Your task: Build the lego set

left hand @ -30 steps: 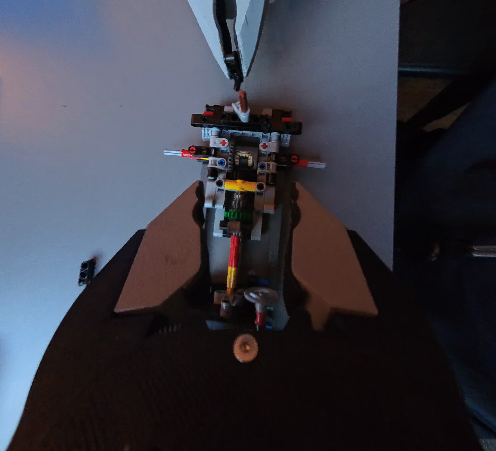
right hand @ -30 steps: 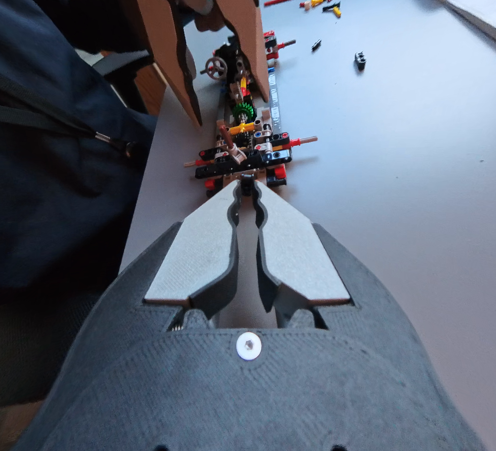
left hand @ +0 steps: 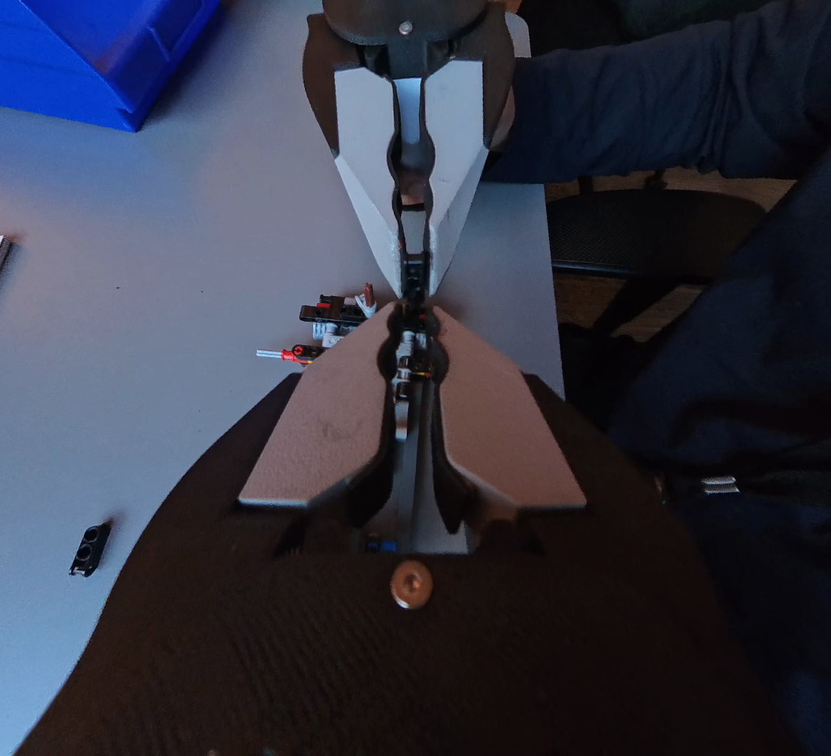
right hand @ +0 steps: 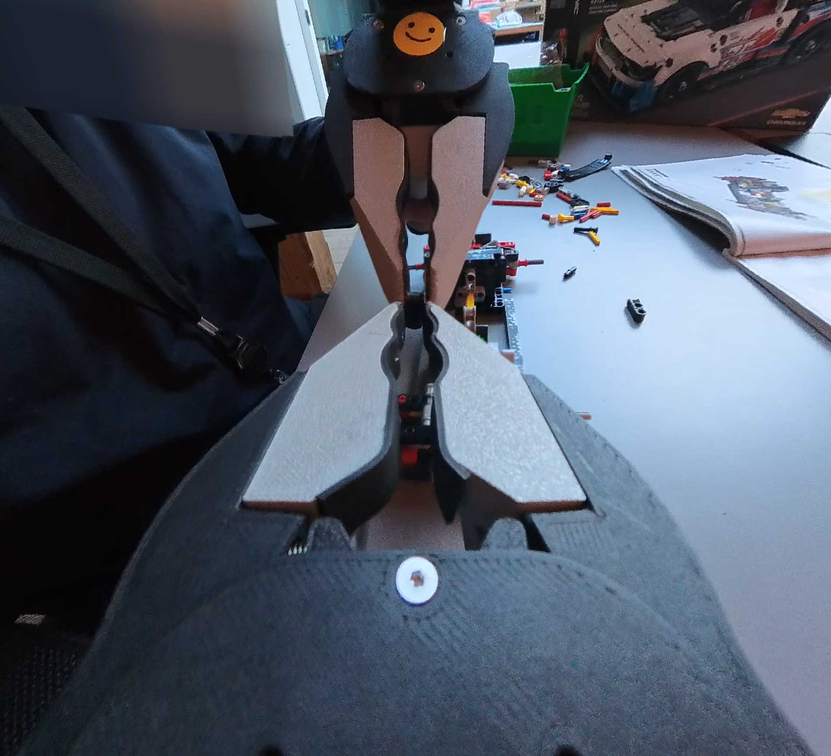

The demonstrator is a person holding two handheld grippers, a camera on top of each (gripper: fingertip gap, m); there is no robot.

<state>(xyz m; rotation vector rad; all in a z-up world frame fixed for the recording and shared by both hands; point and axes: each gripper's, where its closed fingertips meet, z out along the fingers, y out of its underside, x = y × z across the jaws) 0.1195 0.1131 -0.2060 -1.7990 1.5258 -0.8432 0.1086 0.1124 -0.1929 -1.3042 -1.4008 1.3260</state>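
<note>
- Grey tabletop (right hand: pixel 674 397) carries everything; its near edge runs beside the person's dark sleeve (left hand: pixel 652 104).
- Blue bin (left hand: pixel 90 23) stands far left; a loose black connector (left hand: pixel 89 547) lies near the left gripper's body.
- Left gripper (left hand: pixel 411 311), brown-fingered, pinches one end of a small black brick piece (right hand: pixel 414 307).
- Right gripper (right hand: pixel 413 316), grey-fingered, pinches the other end, tip to tip with the left.
- Brick car chassis (left hand: pixel 335 320) lies on the table under both, partly hidden by the fingers.
- Scattered bricks (right hand: pixel 562 199), a green bin (right hand: pixel 539 113), an instruction booklet (right hand: pixel 742 203) and a set box (right hand: pixel 697 23) sit rightward, with open tabletop between.
</note>
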